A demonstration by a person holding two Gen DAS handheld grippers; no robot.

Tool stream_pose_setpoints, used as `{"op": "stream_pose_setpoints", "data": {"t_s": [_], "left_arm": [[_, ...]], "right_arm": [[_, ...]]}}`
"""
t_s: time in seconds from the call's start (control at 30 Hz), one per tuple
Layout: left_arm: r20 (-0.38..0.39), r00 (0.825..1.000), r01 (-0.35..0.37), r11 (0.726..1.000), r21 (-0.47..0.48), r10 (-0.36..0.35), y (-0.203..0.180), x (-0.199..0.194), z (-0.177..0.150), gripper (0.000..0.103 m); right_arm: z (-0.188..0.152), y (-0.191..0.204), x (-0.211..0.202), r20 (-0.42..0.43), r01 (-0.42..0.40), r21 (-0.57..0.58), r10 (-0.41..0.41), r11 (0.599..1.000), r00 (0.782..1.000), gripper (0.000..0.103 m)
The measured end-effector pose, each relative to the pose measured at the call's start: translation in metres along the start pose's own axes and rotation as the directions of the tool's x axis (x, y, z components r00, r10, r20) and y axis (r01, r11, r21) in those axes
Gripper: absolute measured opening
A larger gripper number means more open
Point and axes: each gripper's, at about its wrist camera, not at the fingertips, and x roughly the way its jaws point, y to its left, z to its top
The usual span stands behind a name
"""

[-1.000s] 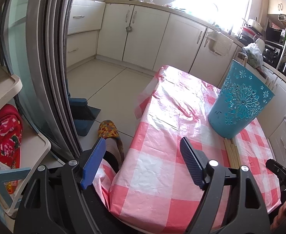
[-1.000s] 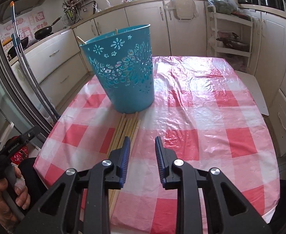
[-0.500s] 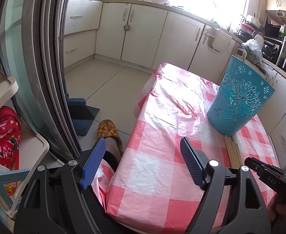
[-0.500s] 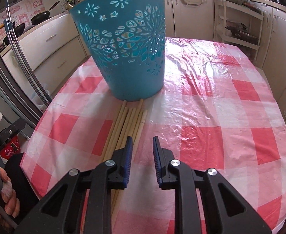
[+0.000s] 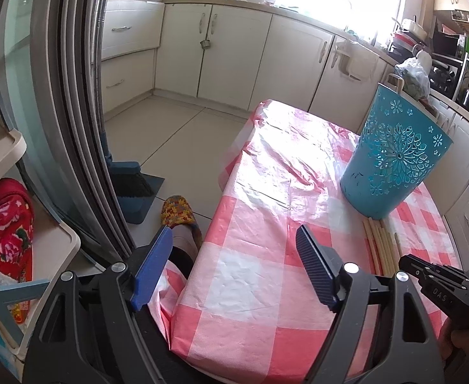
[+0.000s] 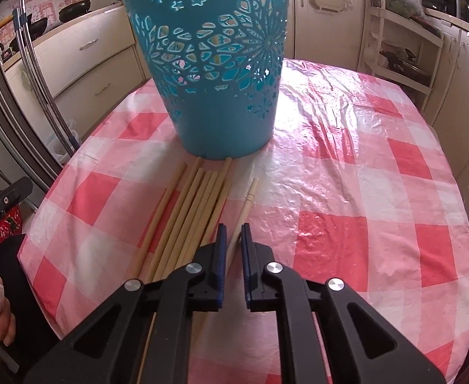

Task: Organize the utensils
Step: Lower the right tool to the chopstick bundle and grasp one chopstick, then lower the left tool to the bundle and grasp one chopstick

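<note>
We see the checked tablecloth point(image 6: 346, 192) bearing the teal basket point(image 6: 215, 64) upright. Just in front of the basket lie the wooden chopsticks point(image 6: 186, 211), one stick point(image 6: 242, 211) apart beside them. Our right gripper point(image 6: 233, 240) straddles that stick, jaws narrow but not clamped. Left of the basket, our left gripper point(image 5: 234, 262) gapes wide, empty.

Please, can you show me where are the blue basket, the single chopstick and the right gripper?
blue basket point(image 6: 221, 96), right wrist view, front wall.
single chopstick point(image 6: 246, 206), right wrist view, middle of shaft.
right gripper point(image 6: 233, 240), right wrist view, between fingertips.
</note>
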Motion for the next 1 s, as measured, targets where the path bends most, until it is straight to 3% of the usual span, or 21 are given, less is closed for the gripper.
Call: {"op": "stream_pose_setpoints", "data": {"t_s": [0.17, 0.47, 0.87, 1.0], "left_arm": [[0.001, 1.0, 0.001, 1.0, -0.004, -0.001, 0.0, 0.0, 0.0, 0.075], [0.001, 1.0, -0.005, 1.0, 0.006, 0.005, -0.001, 0.0, -0.001, 0.076], [-0.014, 0.999, -0.03, 0.995, 0.093, 0.031, -0.02, -0.003, 0.001, 0.076], [-0.085, 0.996, 0.006, 0.991, 0.131, 0.006, -0.048, 0.0, 0.001, 0.076]], "right_arm": [[0.001, -0.007, -0.002, -0.02, 0.024, -0.04, -0.024, 0.999, 1.0, 0.007], [0.0, -0.017, -0.004, -0.027, 0.023, -0.013, -0.023, 1.0, 0.999, 0.007], [0.002, -0.027, -0.003, -0.027, -0.039, 0.008, 0.039, 0.999, 0.999, 0.007], [0.0, -0.03, -0.003, -0.012, -0.059, 0.019, 0.06, 0.998, 0.998, 0.007]]}}
